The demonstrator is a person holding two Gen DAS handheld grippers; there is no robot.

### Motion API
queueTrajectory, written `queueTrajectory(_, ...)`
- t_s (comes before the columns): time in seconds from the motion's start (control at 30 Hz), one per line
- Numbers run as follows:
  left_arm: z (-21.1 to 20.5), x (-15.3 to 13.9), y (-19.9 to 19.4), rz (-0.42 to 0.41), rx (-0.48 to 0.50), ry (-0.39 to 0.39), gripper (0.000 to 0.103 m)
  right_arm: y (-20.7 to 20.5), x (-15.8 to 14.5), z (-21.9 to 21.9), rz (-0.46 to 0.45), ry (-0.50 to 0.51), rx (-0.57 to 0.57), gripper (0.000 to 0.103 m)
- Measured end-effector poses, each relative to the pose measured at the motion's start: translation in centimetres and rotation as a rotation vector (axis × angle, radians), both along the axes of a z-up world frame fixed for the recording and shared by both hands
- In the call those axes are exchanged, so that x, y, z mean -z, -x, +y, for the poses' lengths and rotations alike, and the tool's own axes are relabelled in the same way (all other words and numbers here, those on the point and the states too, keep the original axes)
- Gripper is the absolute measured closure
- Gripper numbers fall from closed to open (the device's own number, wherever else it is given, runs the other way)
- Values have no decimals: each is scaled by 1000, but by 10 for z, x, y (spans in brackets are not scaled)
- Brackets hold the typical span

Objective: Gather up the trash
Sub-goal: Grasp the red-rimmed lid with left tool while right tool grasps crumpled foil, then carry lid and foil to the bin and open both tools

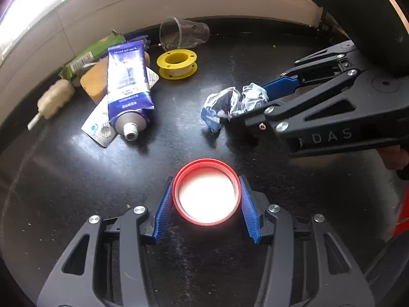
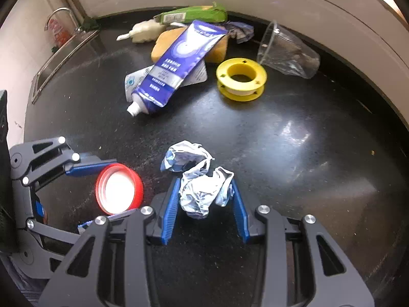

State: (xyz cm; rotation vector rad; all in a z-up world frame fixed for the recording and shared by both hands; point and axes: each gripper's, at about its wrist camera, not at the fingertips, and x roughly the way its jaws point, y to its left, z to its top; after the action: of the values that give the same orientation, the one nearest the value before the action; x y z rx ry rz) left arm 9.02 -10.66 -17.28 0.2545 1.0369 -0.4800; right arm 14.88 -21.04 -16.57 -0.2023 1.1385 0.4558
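Observation:
A red jar lid [image 1: 207, 192] lies upside down on the black counter, between the blue pads of my left gripper [image 1: 206, 181], which touch its rim on both sides. The lid also shows in the right wrist view [image 2: 118, 188]. A crumpled silver-blue wrapper [image 2: 199, 179] sits between the pads of my right gripper [image 2: 204, 181], which press on its near half. It also shows in the left wrist view [image 1: 230, 105]. Farther back lie a blue toothpaste tube [image 2: 176, 69], a yellow tape spool [image 2: 241, 79] and a tipped clear plastic cup [image 2: 288, 51].
Behind the tube are a sponge [image 2: 163, 46], a blister pack [image 2: 135, 81], a green packet [image 2: 194, 14] and a white brush-like item [image 2: 143, 32]. A steel sink [image 2: 58, 61] with a tap lies far left. A white wall borders the counter's back.

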Motion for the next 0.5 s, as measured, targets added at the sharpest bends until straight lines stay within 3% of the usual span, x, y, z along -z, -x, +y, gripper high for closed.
queueTrajectory(0.5, 24, -27, 20, -50, -33, 14, 55, 28, -33, 1, -62, -7, 51, 64)
